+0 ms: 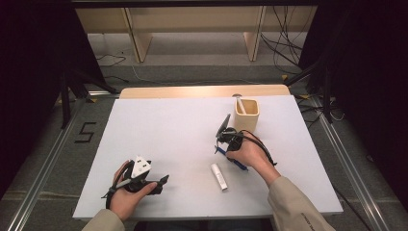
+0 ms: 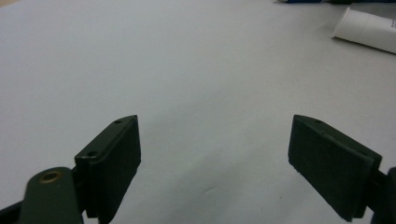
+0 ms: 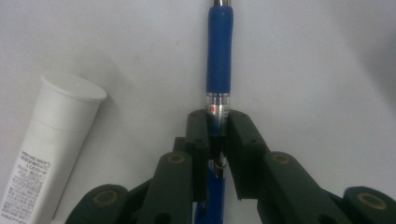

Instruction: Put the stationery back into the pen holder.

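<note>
White sheeting covers the surface (image 1: 159, 144). From above, the right tongs (image 1: 222, 142) sit low near a wooden cup (image 1: 247, 114); their own view shows them clamped on a blue pen (image 3: 218, 60) lying beside a white tube (image 3: 46, 144). Left tongs (image 2: 215, 163) stand apart, gripping nothing, over bare sheet.

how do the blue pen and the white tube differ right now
The blue pen is slim and dark blue with a silver band; the white plastic tube is thicker and white with small print. The pen is clamped between the right gripper pads; the tube lies free. Both lie on the white table.
</note>
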{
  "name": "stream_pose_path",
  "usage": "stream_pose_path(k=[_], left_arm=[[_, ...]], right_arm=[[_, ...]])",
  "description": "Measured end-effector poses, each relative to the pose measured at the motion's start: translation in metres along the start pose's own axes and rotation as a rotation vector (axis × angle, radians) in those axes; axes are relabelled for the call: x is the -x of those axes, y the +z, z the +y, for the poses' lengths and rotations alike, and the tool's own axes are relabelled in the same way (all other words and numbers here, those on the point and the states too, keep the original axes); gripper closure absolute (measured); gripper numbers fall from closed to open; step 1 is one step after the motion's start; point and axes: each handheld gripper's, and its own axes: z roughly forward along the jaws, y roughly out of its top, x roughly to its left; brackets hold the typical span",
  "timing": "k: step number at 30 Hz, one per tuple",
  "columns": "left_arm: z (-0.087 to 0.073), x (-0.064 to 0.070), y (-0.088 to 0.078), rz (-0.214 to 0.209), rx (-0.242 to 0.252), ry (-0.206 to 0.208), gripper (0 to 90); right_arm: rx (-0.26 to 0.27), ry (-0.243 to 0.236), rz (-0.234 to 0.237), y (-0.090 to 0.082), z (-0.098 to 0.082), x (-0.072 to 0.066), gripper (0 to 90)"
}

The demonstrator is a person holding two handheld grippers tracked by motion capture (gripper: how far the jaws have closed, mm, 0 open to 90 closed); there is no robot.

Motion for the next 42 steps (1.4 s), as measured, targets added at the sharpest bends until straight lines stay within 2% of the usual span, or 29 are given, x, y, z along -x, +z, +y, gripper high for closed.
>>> stream_pose_path(k=[8, 18, 20, 25, 31, 42], left_arm=[[0.0, 0.0, 0.0, 0.0, 0.0, 0.0, 16.8], [0.0, 0.0, 0.0, -0.001, 0.0, -0.002, 16.8], [0.0, 0.0, 0.0, -0.001, 0.0, -0.003, 16.8], [0.0, 0.0, 0.0, 0.0, 0.002, -0.002, 16.8], [0.0, 0.0, 0.0, 0.0, 0.001, -0.001, 16.9], [0.0, 0.001, 0.0, 0.0, 0.0, -0.003, 16.9]], right_arm=[[0.003, -0.006, 0.001, 0.0, -0.001, 0.0, 79.5], [0.016, 0.012, 0.011, -0.001, -0.002, 0.0, 79.7], [0.023, 0.003, 0.009, -0.001, -0.003, 0.001, 79.7], [0.039, 0.02, 0.003, -0.005, -0.004, 0.002, 79.7], [0.104, 0.048, 0.004, -0.012, -0.008, 0.005, 79.7], [0.294, 0.123, 0.007, -0.027, -0.028, 0.02, 79.7]])
